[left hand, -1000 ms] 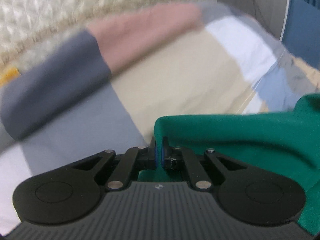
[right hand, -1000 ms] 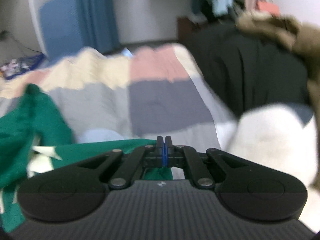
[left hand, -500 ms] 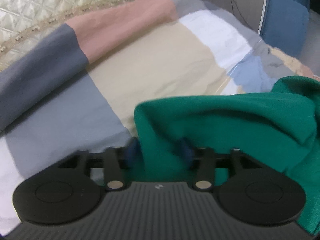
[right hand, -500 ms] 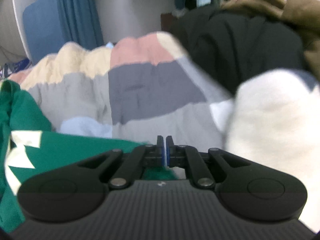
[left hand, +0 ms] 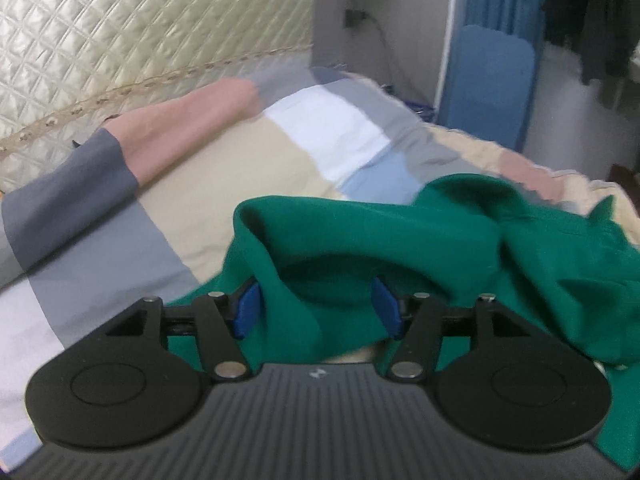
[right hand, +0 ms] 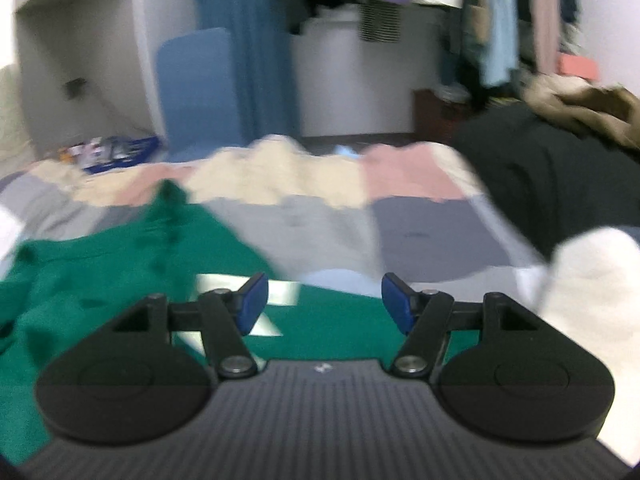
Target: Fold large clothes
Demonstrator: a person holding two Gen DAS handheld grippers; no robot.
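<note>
Patchwork bedspread [left hand: 248,168] under green garment [left hand: 400,240], quilted wall [left hand: 140,28] behind.

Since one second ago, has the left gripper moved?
Yes. The left gripper has backed away from the quilted headboard, jaws opening around the green garment.

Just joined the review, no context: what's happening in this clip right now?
A person with a handheld gripper in each hand is folding a large green fabric garment on a patchwork bedspread of grey, beige and pink blocks. Both are letting go: the left gripper is opening with a green fold between its blue fingers, not visibly pinched. The right gripper is opening too, nothing between its fingers, the garment lying just beneath.
</note>
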